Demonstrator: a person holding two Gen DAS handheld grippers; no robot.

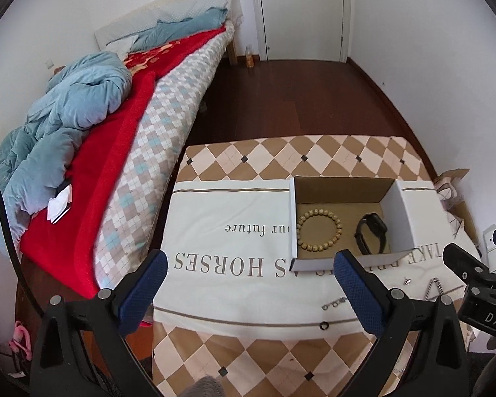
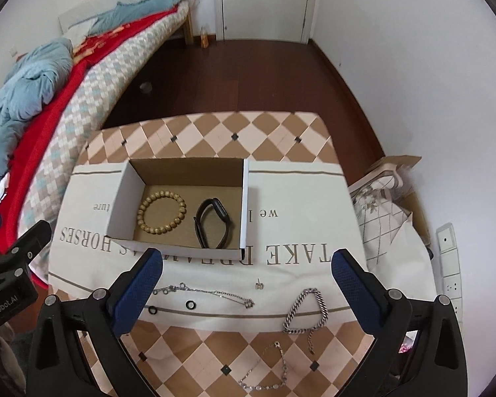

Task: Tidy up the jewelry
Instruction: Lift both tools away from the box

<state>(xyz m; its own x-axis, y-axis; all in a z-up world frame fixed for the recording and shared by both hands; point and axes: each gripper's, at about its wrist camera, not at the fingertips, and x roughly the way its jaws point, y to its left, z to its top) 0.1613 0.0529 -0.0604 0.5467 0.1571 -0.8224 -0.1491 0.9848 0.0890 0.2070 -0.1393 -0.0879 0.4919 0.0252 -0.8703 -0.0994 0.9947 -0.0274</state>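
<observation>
An open cardboard box [image 2: 244, 205] [image 1: 292, 218] sits on the white cloth and holds a wooden bead bracelet [image 2: 162, 212] [image 1: 319, 230] and a black watch band [image 2: 213, 223] [image 1: 371, 234]. On the cloth in front of it lie a thin silver necklace [image 2: 211, 294], a thick silver chain bracelet [image 2: 306, 311], a small charm [image 2: 259, 285], two black rings [image 2: 190, 305] and a fine chain [image 2: 268, 374]. My right gripper [image 2: 248, 284] is open and empty above these. My left gripper [image 1: 249, 284] is open and empty, left of the box front.
The table carries a diamond-patterned cover [image 2: 215, 132] under the white printed cloth [image 1: 234, 231]. A bed with a red blanket [image 1: 109, 172] and blue quilt stands on the left. A cardboard box with fabric [image 2: 387, 198] and a power strip [image 2: 448, 258] are on the right.
</observation>
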